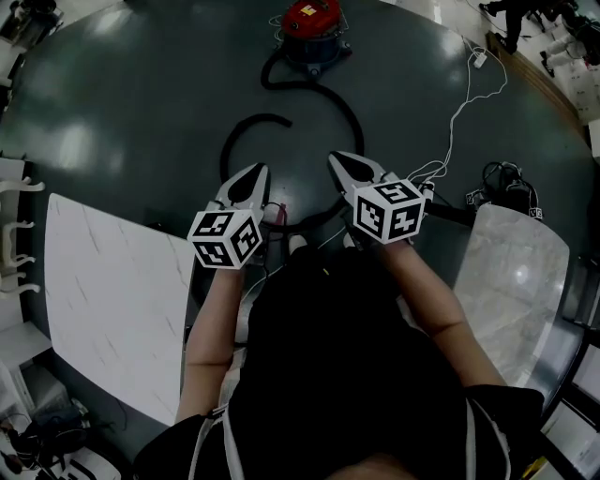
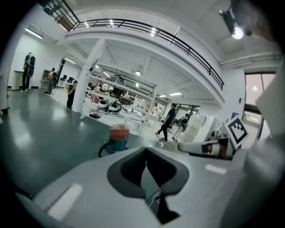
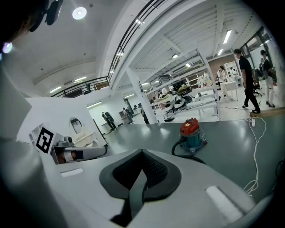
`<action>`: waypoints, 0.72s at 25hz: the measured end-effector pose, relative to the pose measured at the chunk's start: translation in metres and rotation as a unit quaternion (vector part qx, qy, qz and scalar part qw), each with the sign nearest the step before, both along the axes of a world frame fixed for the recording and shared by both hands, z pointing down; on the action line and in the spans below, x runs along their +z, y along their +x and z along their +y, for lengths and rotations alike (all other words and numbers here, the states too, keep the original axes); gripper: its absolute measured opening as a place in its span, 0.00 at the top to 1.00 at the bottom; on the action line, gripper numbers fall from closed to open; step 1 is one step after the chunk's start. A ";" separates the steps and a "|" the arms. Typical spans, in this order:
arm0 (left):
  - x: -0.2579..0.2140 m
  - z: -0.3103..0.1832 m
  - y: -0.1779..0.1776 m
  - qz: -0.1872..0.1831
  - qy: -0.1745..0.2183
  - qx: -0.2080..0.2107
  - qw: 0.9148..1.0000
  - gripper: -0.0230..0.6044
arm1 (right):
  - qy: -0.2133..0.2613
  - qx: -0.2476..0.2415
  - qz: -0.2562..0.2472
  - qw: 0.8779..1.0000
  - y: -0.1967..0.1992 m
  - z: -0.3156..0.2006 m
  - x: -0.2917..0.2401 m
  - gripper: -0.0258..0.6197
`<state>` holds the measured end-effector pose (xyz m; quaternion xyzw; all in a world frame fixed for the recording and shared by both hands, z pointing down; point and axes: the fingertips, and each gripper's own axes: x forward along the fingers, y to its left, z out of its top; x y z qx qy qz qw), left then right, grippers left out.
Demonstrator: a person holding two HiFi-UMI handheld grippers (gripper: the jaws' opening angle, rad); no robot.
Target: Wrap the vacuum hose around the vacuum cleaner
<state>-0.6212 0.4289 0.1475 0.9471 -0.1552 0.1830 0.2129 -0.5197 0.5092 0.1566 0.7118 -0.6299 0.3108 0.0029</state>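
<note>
Plainly neither tool holds anything yet: the white left gripper (image 1: 257, 172) and the matching right gripper (image 1: 336, 158) are held out side by side in front of the person's body. Each has its jaws clenched on nothing and is aimed forward and slightly down at the floor, which I judge to be a carrying posture for an approach rather than a grasp. The red-topped, teal-bodied canister vacuum cleaner (image 1: 312, 28) stands well ahead on the dark green-grey floor (image 1: 122, 103). Its long black ribbed hose (image 1: 349, 112) is not wrapped at all but trails from the canister in loose curves towards the person, ending near the feet. A second arc lies just beyond the left jaws, and it probably joins the rest behind the grippers, though that part is hidden. A thin white cable (image 1: 466, 98) runs across the floor to the right, close to the hose, and could snag when the hose is gathered. Pale marble-patterned tabletops (image 1: 112, 291) flank the person on both sides, narrowing the room to move, and distant people (image 3: 247, 75) walk far behind.
</note>
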 end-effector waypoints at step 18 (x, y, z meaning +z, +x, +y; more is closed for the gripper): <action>0.049 -0.050 -0.050 -0.024 -0.043 -0.010 0.999 0.95 | -0.051 -0.015 -0.012 0.998 -0.051 -0.056 0.047 0.96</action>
